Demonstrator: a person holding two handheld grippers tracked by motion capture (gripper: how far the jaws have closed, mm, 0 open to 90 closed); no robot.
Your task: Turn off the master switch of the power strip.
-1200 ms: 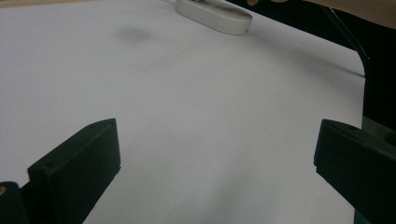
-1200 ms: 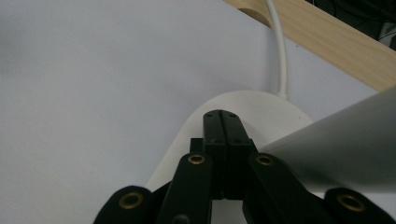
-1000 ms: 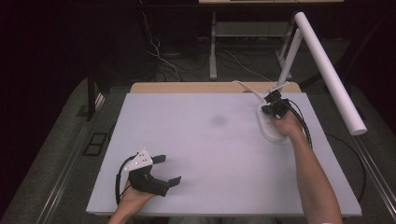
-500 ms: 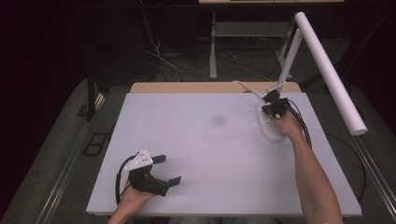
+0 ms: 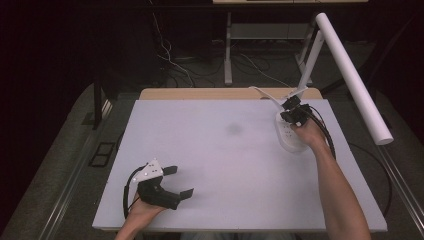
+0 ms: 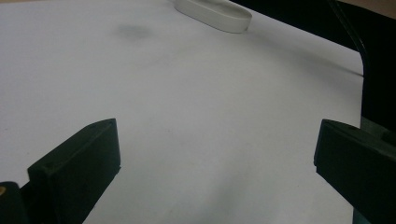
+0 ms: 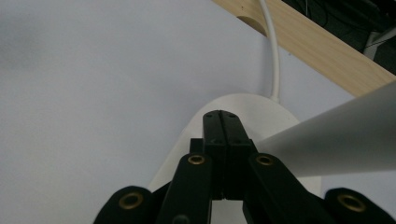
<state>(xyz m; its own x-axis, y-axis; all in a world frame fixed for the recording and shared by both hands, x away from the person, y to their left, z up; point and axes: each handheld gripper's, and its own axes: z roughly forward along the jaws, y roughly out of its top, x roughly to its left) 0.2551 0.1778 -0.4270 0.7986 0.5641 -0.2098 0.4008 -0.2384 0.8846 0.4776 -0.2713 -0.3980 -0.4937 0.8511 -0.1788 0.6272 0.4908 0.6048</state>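
A white desk lamp stands at the table's far right: its flat oval base [image 5: 290, 137] rests on the white surface, and a long white tube head [image 5: 350, 75] slants up and to the right. My right gripper [image 5: 292, 111] hovers over the far end of the base [image 7: 243, 112], its jaws pressed together with nothing between them, beside the lamp's arm [image 7: 327, 140]. Near the front left edge my left gripper [image 5: 177, 181] rests low on the table, jaws wide apart and empty; the lamp base [image 6: 215, 11] lies far off.
A white cable [image 7: 273, 51] runs from the lamp base over the wooden strip [image 5: 225, 93] at the table's back edge. A faint grey smudge [image 5: 233, 129] marks the white tabletop [image 5: 225, 175]. Dark floor, cables and a table leg lie beyond.
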